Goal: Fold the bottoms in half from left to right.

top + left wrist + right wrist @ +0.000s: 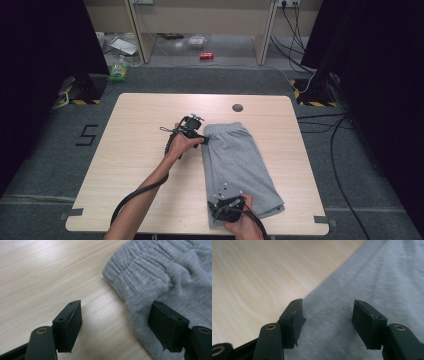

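Note:
Grey shorts (237,162) lie folded flat on the wooden table (140,150), with the elastic waistband (140,270) at the far end. My left gripper (204,140) is at the waistband's left corner and stands open (116,307). One of its jaws is over bare wood, the other over the cloth, and the shorts' side edge (135,315) runs between them. My right gripper (226,201) is at the near end of the shorts, also open (327,304). Grey cloth (372,277) lies under its gap, and its left jaw sits at the fabric's edge.
A round cable hole (237,107) sits in the table's far edge. On the floor beyond are a red can (206,55) and a green bottle (119,70). Cables (335,145) trail along the right side.

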Demonstrator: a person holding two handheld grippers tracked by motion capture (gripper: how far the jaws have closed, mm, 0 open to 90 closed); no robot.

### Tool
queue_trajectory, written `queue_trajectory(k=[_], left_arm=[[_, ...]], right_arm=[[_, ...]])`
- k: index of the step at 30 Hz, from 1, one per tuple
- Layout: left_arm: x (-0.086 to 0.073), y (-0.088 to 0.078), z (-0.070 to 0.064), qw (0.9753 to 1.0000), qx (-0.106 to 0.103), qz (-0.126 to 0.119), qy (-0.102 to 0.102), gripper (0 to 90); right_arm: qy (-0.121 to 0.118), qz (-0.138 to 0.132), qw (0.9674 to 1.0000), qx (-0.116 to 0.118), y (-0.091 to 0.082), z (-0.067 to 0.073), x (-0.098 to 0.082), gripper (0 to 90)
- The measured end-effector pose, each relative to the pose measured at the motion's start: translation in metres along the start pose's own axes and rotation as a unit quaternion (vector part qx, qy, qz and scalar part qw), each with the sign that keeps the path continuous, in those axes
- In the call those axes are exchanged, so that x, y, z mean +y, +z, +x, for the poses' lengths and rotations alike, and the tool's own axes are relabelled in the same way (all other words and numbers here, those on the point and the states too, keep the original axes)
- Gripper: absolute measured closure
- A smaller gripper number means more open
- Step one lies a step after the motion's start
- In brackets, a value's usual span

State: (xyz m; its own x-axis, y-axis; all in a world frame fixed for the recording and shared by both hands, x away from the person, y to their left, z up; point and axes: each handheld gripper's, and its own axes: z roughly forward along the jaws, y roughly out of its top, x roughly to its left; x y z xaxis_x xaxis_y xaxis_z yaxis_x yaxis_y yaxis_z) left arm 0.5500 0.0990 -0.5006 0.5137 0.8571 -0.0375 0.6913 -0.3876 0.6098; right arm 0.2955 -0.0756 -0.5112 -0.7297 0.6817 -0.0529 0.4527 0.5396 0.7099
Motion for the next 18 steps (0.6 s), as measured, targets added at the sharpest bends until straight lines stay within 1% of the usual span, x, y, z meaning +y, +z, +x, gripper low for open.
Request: queue_trajectory(k=[1, 4, 5, 7, 8, 9, 11, 12, 13, 14, 15, 16, 17, 18], left_arm=[[-0.001, 0.0, 0.003, 1.0, 0.004, -0.003, -0.004, 25.4], [-0.001, 0.0, 0.005, 0.9999, 0.006, -0.005, -0.007, 25.6], [-0.001, 0.0, 0.008, 0.9999, 0.007, -0.005, -0.008, 25.6], [-0.002, 0.0, 0.008, 0.9999, 0.007, -0.006, -0.009, 25.6], [-0.002, -0.001, 0.009, 0.9999, 0.008, -0.006, -0.009, 25.6], [-0.004, -0.001, 0.01, 0.9999, 0.007, -0.013, -0.009, 25.6], [-0.005, -0.001, 0.01, 0.9998, 0.007, -0.015, -0.009, 25.7], [-0.005, -0.001, 0.01, 0.9998, 0.007, -0.016, -0.008, 26.0], [-0.006, -0.003, 0.009, 0.9998, 0.004, -0.016, -0.006, 27.4], [-0.006, -0.003, 0.009, 0.9998, 0.004, -0.016, -0.006, 31.3], [-0.006, -0.003, 0.008, 0.9998, 0.001, -0.017, -0.003, 36.9], [-0.006, -0.004, 0.006, 0.9998, -0.005, -0.018, 0.005, 43.0], [-0.005, -0.005, 0.004, 0.9997, -0.01, -0.019, 0.012, 49.0], [-0.005, -0.005, 0.002, 0.9996, -0.014, -0.02, 0.016, 49.0]], right_arm=[[0.016, -0.006, 0.9998, 0.009, 0.005, 0.001, 0.002, 42.5], [0.021, -0.008, 0.9997, 0.009, 0.011, 0.006, 0.008, 42.2], [0.016, -0.011, 0.9997, 0.011, 0.014, 0.007, 0.01, 42.1], [0.013, -0.012, 0.9998, 0.009, 0.016, 0.009, 0.011, 42.1], [0.014, -0.012, 0.9997, 0.013, 0.019, 0.01, 0.014, 41.3], [0.013, -0.01, 0.9998, 0.014, 0.019, 0.01, 0.016, 41.0], [0.017, -0.008, 0.9995, 0.024, 0.019, 0.009, 0.016, 40.2], [0.024, -0.006, 0.9994, 0.025, 0.017, 0.009, 0.015, 39.3], [0.028, -0.003, 0.9992, 0.027, 0.014, 0.009, 0.015, 38.6], [0.027, -0.001, 0.9992, 0.03, 0.011, 0.009, 0.015, 38.6], [0.022, -0.003, 0.9993, 0.031, 0.009, 0.01, 0.015, 38.6], [0.02, -0.003, 0.9994, 0.029, 0.004, 0.014, 0.013, 38.5], [0.009, -0.004, 0.9995, 0.03, 0.001, 0.016, 0.012, 38.6], [0.009, -0.004, 0.9995, 0.03, 0.001, 0.016, 0.012, 38.6]])
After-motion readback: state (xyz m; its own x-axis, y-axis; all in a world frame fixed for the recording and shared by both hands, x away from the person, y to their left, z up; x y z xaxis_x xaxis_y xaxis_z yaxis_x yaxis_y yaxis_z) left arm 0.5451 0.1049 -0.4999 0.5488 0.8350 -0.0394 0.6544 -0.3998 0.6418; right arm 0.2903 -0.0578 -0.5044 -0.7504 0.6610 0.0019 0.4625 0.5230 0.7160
